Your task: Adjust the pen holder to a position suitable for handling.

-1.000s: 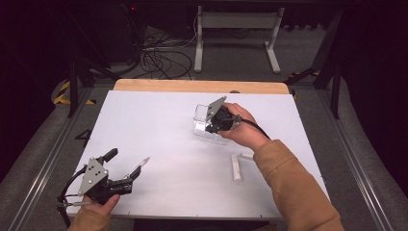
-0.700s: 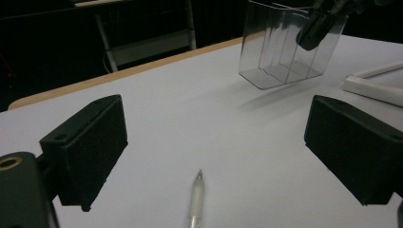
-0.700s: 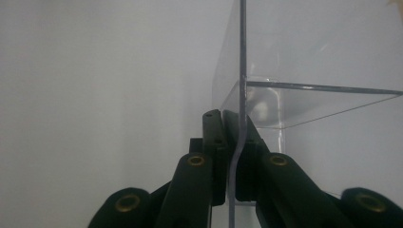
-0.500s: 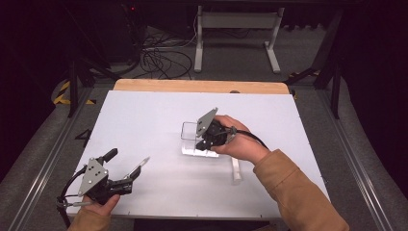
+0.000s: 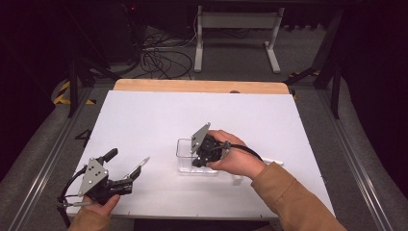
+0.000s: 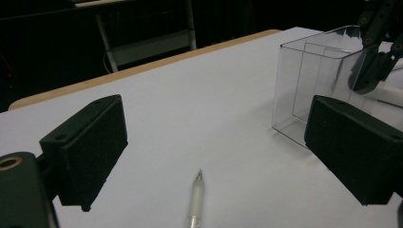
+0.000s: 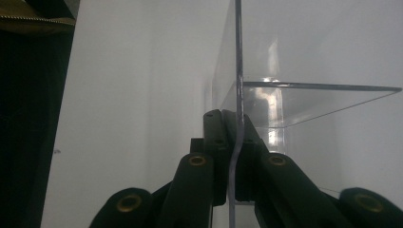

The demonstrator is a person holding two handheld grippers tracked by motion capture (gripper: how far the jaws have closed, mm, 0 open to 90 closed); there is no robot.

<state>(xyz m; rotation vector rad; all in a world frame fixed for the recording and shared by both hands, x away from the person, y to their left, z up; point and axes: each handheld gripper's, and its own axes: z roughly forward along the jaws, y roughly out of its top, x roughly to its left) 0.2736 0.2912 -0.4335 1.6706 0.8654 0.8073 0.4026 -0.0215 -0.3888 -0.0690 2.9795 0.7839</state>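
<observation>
White is the colour of the surface (image 5: 144, 120), and it has a wooden strip along its far edge. At the near left corner a hand (image 5: 94, 214) holds the left claw (image 5: 126, 166). Its two black jaws stand wide apart with nothing held between them. Seen from the left gripper view, a pen (image 6: 195, 202) lies flat on the surface between those jaws, with its tip pointing away, and neither jaw touches it.

Near the middle of the surface sits a clear plastic box (image 5: 185, 155). It stands upright with its open side up. The right claw (image 5: 198, 161) is clenched on the box's right wall. In the right gripper view the thin clear wall (image 7: 237, 95) runs straight up between the two black jaws, and both jaws press on it. The right hand (image 5: 231, 156) holds this claw from the right, and an orange-brown sleeve (image 5: 293, 202) follows it. A small white stick (image 5: 272, 161) lies just behind the right hand.
</observation>
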